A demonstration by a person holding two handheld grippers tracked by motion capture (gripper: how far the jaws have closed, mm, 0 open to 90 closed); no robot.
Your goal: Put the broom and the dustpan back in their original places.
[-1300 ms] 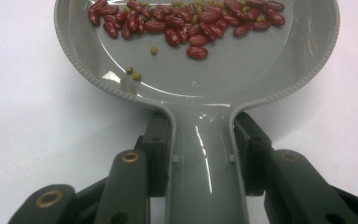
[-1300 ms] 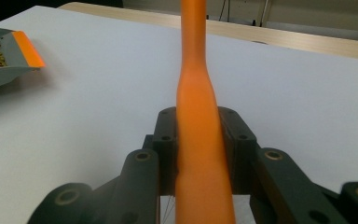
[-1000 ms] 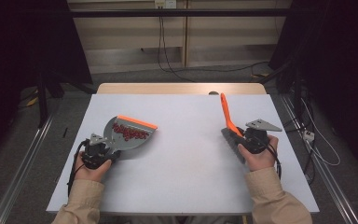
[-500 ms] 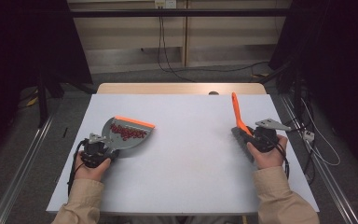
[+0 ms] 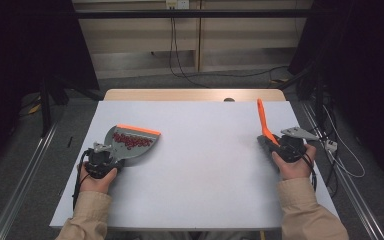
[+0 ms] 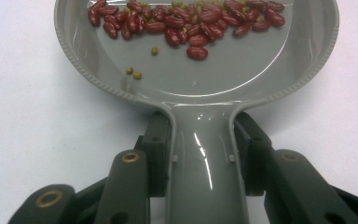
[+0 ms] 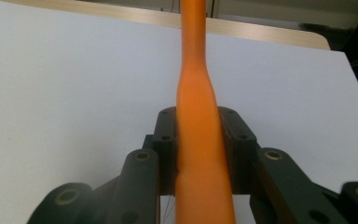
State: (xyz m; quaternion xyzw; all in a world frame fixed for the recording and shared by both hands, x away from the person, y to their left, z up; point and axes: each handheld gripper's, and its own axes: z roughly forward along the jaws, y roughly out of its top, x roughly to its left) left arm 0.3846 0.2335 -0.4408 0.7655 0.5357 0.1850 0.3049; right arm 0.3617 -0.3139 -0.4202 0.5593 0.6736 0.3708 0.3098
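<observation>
High view: my left gripper near table's left edge, pinching grey dustpan handle; right gripper near right edge, clamping orange brush, handle pointing toward far edge.

Left gripper view: jaws pressed on dustpan handle, beans heaped at pan's far end.

Right gripper view: jaws squeeze brush handle.

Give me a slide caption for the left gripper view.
Left gripper clamps the grey dustpan by its handle, red beans gathered inside.

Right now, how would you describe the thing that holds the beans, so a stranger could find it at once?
On the white table, look at its left side, in front of the person's left hand. There lies a grey plastic dustpan, its handle gripped between the left gripper's jaws. Its orange front lip and its load of red beans set it apart.
</observation>
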